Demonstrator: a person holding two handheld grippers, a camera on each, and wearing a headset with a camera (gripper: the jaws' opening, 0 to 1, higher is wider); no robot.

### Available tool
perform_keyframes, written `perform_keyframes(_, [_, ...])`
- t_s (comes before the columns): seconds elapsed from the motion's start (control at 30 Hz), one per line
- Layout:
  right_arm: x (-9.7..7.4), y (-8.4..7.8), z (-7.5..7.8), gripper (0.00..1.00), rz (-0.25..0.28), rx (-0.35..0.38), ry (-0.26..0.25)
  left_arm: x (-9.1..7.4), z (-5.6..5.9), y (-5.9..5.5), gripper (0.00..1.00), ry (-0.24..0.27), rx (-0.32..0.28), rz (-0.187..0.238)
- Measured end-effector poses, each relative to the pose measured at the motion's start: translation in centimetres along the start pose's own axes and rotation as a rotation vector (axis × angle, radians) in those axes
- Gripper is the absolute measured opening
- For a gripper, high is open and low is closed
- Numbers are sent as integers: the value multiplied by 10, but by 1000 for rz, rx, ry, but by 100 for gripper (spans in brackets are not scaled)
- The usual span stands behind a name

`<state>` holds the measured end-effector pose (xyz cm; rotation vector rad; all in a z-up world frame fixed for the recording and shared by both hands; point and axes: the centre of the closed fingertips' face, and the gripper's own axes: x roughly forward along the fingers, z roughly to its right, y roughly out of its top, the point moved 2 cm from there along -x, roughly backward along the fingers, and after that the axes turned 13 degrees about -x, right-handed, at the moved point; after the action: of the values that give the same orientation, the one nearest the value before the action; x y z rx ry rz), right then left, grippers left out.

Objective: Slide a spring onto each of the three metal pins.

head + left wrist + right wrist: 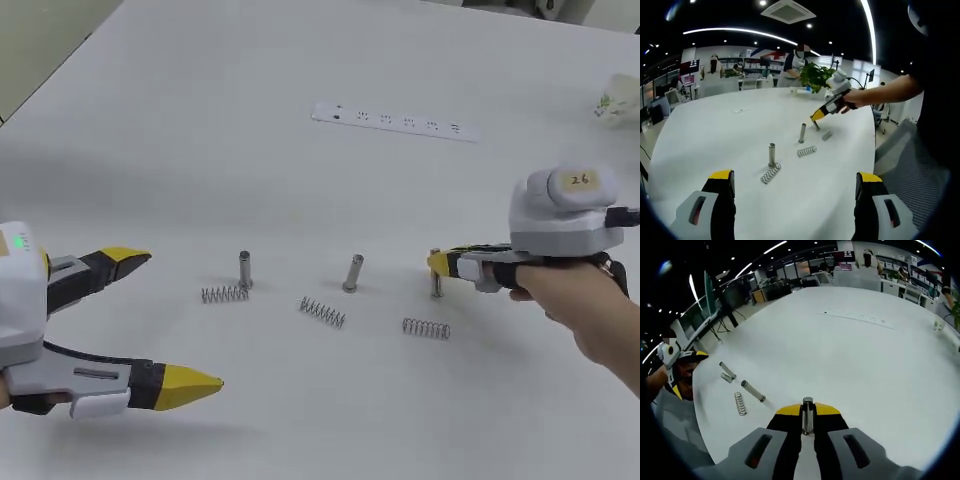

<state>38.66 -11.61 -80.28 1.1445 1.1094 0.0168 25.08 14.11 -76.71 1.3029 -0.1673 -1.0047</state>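
Three smooth steel cylinders stand in a row on the matte white bench (200, 130), toward its near edge: left pin (244, 268), middle pin (354, 271) and right pin (437, 287). Coiled wire springs lie beside them: left spring (224, 294), middle spring (322, 312), right spring (426, 328). The yellow-tipped right tongs (437, 265) are clamped around the right pin. The left tongs (185, 320) gape wide, holding nothing.

1. Left gripper (185, 320), jaws spread wide.
2. Right gripper (437, 265), jaws clamped on the rightmost pin (437, 288).
3. Left spring (224, 294), middle spring (322, 312) and right spring (426, 328), lying flat on the table (200, 120).
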Motion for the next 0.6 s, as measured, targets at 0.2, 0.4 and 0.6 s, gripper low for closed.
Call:
perform_keyframes(0.2, [-1, 3, -1, 5, 18, -7, -1, 1, 0, 1, 98, -1, 1, -1])
perform_keyframes(0.4, [-2, 3, -1, 5, 25, -43, -20, 0, 0, 0, 98, -1, 3, -3])
perform_keyframes(0.6, [-4, 2, -1, 5, 40, -51, -26, 1, 0, -1, 98, 1, 3, -7])
